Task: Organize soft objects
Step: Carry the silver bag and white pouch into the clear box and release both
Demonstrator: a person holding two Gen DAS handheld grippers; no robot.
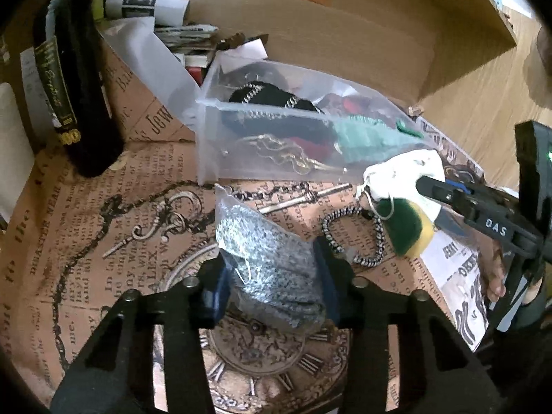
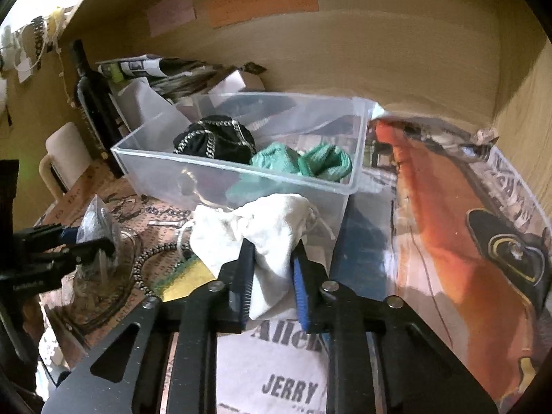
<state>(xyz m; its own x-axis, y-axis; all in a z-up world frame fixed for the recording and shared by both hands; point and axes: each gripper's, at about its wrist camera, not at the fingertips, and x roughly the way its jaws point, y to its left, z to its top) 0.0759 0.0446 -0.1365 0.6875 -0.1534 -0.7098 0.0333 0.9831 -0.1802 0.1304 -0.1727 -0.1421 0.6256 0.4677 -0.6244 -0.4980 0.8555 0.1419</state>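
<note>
My left gripper [image 1: 272, 276] is shut on a clear bag of grey knit fabric [image 1: 265, 252], which stands on the printed paper. Its pads press the bag from both sides. My right gripper [image 2: 272, 269] is shut on a white drawstring pouch [image 2: 252, 227], just in front of a clear plastic bin [image 2: 151, 162]. The bin holds a black chain-trimmed item [image 2: 214, 138] and green knit pieces [image 2: 310, 162]. A green and yellow sponge [image 1: 410, 227] lies beside the pouch [image 1: 400, 176]. In the left wrist view the right gripper [image 1: 427, 186] comes in from the right.
A dark bottle [image 1: 76, 96] stands at the left. Rolled papers and magazines [image 1: 155, 3] are stacked behind the bin [image 1: 207, 138]. A beaded bracelet [image 1: 355, 238] lies on the paper. A cream mug [image 2: 65, 151] sits left of the bin. Wooden walls enclose the back and right.
</note>
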